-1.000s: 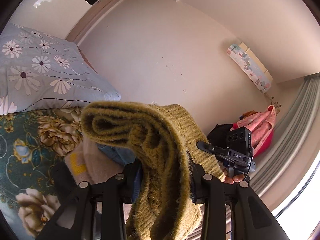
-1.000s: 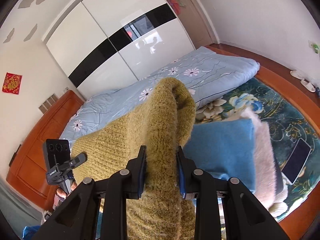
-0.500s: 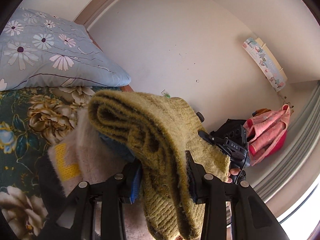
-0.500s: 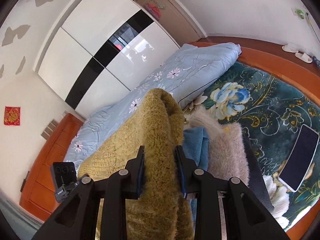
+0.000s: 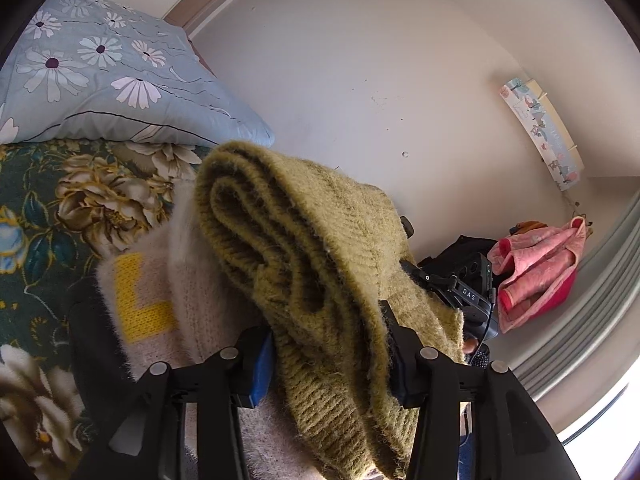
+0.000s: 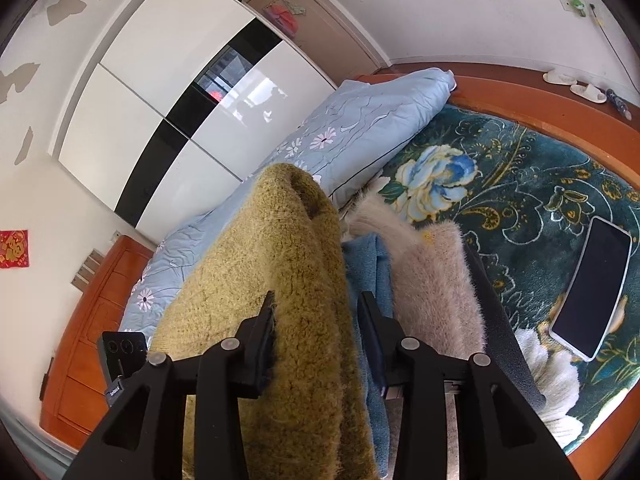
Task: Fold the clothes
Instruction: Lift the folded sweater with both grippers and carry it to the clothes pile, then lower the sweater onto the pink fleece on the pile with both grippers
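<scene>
Left hand-held gripper opening, green sweater between jaws. Right hand-held gripper opening too, sweater fold inside (gap at right pad). Sweater sits on clothes pile, bed.

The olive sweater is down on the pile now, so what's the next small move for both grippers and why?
Probably draw both grippers straight back. The folded olive sweater lies over the beige sweater and blue garment; the left gripper and right gripper are opening with it between their jaws.
</scene>
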Available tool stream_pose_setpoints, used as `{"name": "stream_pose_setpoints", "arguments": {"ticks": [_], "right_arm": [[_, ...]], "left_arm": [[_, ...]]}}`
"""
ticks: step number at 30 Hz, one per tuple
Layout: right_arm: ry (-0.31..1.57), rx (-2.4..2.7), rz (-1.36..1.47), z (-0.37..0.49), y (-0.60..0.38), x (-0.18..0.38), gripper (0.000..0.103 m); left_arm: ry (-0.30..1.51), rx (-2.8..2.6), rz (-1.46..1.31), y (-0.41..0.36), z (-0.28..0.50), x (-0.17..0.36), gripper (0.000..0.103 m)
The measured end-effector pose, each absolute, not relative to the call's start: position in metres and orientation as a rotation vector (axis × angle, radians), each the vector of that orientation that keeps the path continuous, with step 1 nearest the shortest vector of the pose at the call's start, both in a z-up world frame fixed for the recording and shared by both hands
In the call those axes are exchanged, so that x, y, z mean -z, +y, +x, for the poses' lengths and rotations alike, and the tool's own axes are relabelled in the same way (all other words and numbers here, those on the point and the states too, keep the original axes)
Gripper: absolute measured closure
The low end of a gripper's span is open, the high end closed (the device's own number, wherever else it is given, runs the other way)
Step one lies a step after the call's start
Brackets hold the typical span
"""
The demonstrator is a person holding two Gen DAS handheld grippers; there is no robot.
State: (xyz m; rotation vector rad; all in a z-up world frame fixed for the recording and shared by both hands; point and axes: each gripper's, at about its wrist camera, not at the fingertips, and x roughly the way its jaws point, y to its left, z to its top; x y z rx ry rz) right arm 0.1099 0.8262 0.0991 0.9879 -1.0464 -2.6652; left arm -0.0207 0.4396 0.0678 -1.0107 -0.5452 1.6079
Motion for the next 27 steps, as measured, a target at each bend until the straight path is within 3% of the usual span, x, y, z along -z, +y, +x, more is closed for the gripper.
{"name": "stream_pose_setpoints", "arguments": {"ticks": [9,13,16,22,27], "right_arm": [[-1.001,2.739,1.031,0.118,0.814,-0.115,0.061],[-0.986,2.791,1.056,0.123,0.809,-0.123,0.060],[-0.950,2.850,1.072,0.128,0.805,-0.134,0.054],[-0.944,3.001,1.040,0.151,0.805,-0.160,0.052],[-0.702,3.092,0.986,0.163,0.770,-0.195,0.052]], "left_arm": [[-0.504,-1.704,-0.986,0.410,-0.019,-0.092,0.040],[-0.528,-1.738,-0.978,0.396,-0.024,-0.101,0.038],[-0.487,-1.779,-0.947,0.393,-0.019,-0.111,0.036],[-0.396,-1.819,-0.910,0.400,-0.006,-0.128,0.033],[-0.305,-1.851,-0.862,0.417,0.008,-0.141,0.032]]}}
